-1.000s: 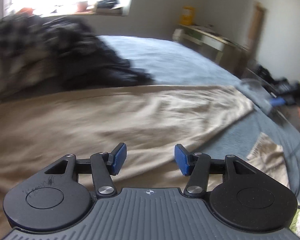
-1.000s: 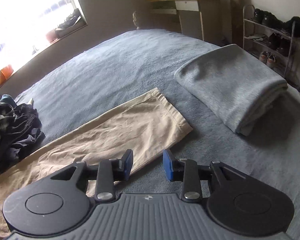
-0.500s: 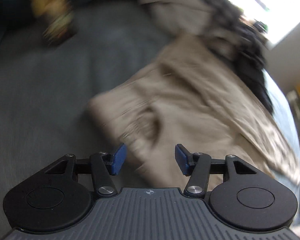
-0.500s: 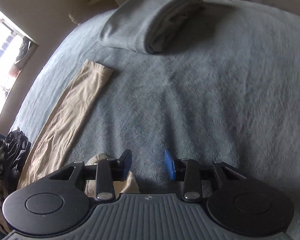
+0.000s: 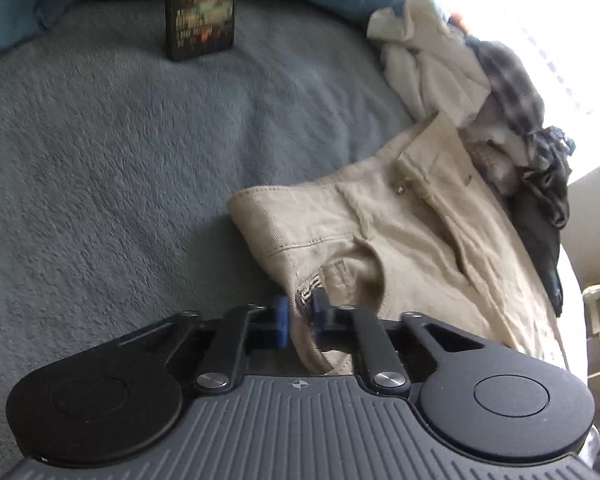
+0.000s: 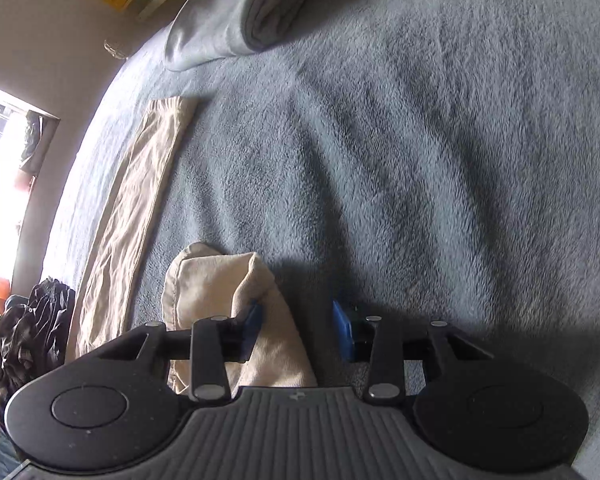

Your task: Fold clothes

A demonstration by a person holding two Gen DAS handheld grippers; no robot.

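Beige trousers [image 5: 400, 224] lie on the blue-grey bedspread [image 5: 112, 168], waist end toward me in the left wrist view. My left gripper [image 5: 300, 316] is shut on the waistband near a belt loop. In the right wrist view the trousers [image 6: 128, 200] show one long leg stretching away at the left, and a bunched corner of the fabric [image 6: 228, 280] sits between the fingers. My right gripper [image 6: 298, 332] stands open, its left pad touching that fabric, its right pad over bare bedspread [image 6: 440, 160].
A pile of unfolded clothes [image 5: 492, 92], cream, plaid and dark, lies beyond the trousers by the bright window. A phone [image 5: 200, 4] stands propped at the head of the bed. A folded grey blanket [image 6: 252, 8] rests on the far part of the bed.
My left gripper has swung down to the waist end of the trousers and closed on the waistband. My right gripper has dropped low over the bed, with trouser fabric now between its open fingers.
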